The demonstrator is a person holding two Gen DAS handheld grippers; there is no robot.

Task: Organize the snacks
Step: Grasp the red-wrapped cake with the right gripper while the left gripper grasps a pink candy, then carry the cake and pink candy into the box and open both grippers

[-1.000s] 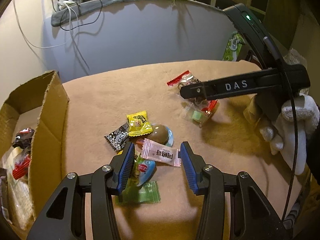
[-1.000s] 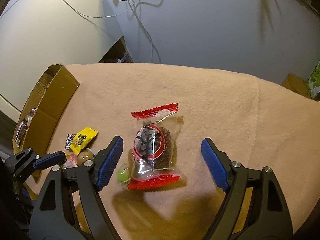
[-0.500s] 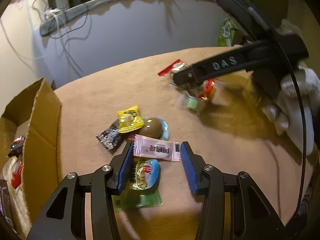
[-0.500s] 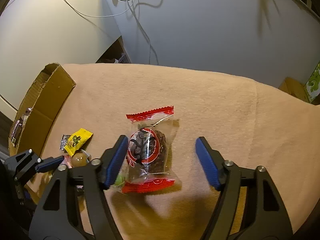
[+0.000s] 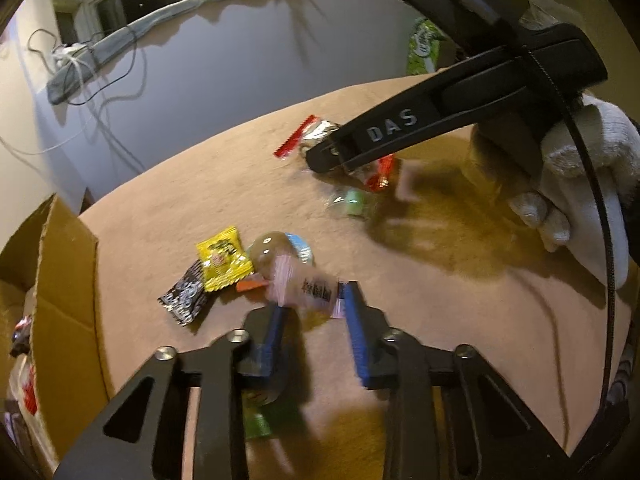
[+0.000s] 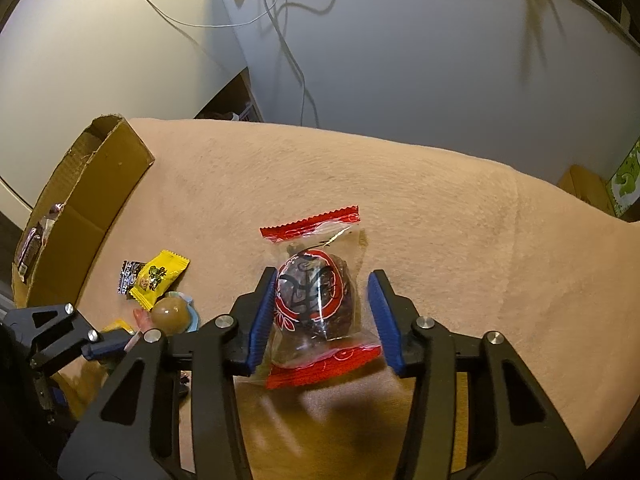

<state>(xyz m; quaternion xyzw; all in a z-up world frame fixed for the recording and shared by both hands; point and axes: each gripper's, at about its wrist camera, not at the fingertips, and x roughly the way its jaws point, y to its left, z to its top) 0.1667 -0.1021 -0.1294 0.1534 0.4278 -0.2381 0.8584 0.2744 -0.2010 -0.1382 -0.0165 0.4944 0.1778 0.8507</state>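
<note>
Right tongs closing around the red-ended clear packet on the worktop; right pad not touching. Left tongs closing, pink wrapper between tips; contact unclear, blurred.

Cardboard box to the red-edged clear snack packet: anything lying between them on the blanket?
Yes. Right wrist view: black-and-white packet, yellow packet and brown egg-shaped snack lie between cardboard box and red-edged packet.

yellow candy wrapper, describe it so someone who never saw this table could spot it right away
Start at the open cardboard box on the left edge of the tan cloth. Just right of it sits a small heap of snacks; the yellow candy wrapper lies on top of a black-and-white packet, beside a brown ball-shaped sweet. It is the only bright yellow packet with crimped ends.
</note>
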